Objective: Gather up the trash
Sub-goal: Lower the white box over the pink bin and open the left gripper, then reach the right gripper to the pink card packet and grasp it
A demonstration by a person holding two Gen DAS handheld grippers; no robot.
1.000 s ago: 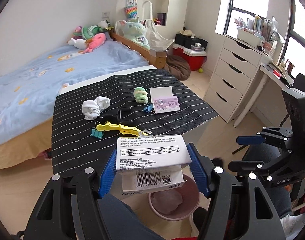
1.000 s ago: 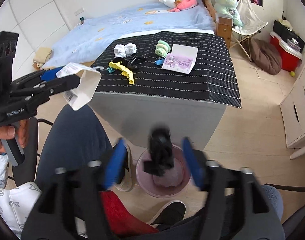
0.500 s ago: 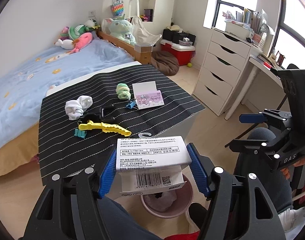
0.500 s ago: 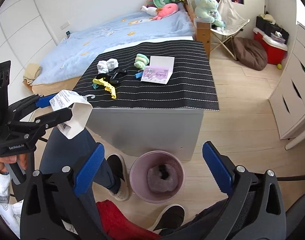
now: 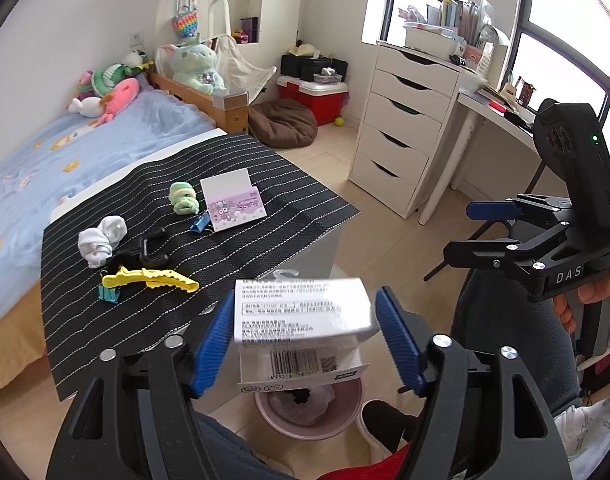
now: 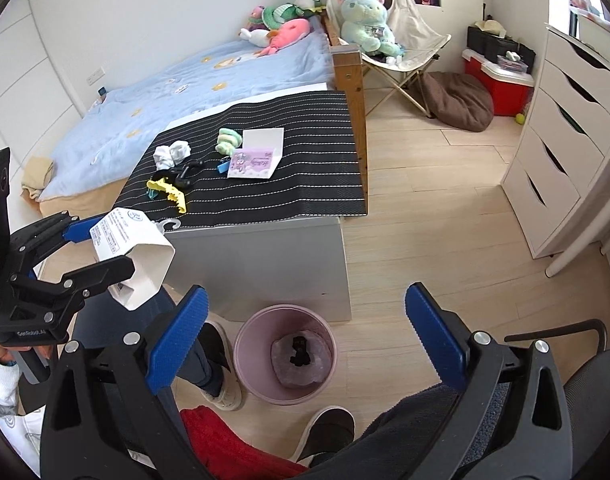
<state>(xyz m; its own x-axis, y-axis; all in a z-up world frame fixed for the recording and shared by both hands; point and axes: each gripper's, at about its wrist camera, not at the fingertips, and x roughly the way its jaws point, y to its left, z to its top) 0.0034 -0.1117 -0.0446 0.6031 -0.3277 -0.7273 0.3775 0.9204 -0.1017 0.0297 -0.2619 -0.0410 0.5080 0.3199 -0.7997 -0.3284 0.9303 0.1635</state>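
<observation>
Item: white cardboard box (image 5: 301, 322), between our left gripper (image 5: 305, 344) jaws now opening, above pink bin (image 6: 285, 354). Right gripper (image 6: 301, 334) wide, empty. Risk: box strikes rim, lands on floor.
</observation>
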